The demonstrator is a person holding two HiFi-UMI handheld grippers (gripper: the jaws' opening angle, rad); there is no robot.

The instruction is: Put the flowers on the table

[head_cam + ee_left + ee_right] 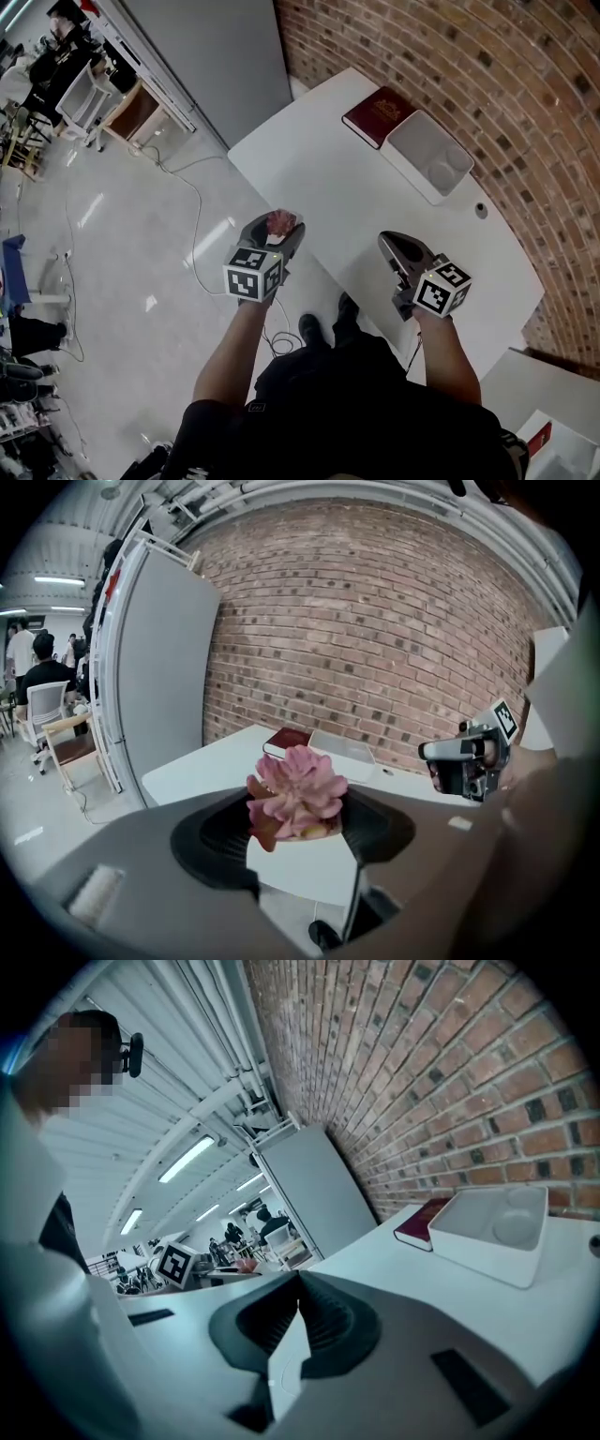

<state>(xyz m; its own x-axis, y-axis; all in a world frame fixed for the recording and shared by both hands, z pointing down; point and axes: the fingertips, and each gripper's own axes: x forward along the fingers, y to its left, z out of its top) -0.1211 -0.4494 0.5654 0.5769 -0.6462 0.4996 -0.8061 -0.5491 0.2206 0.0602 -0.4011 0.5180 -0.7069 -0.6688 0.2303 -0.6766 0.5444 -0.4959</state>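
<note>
Left gripper view shows the left gripper with its jaws set wide and the pink flower lodged between the pads, blossom up. It seems to be held by the petals alone, and I can see no stem. The right gripper has its jaws closed tip to tip, with nothing in them. It hangs over the near right part of the table.

From the head view, the flower sits about above the table's near left edge, with the floor just to its left. I can't judge its height above the top.

My main worry is letting go here. A release this close to the edge could let the flower roll or bounce off onto the floor, so I would carry it farther right first.

Second, the hold looks soft. Petals give, so a quick swing or a tilt could let it slip out early, while squeezing harder could crush it.

The book and the white tray lie well away at the far end, so I don't think I would bump them.
</note>
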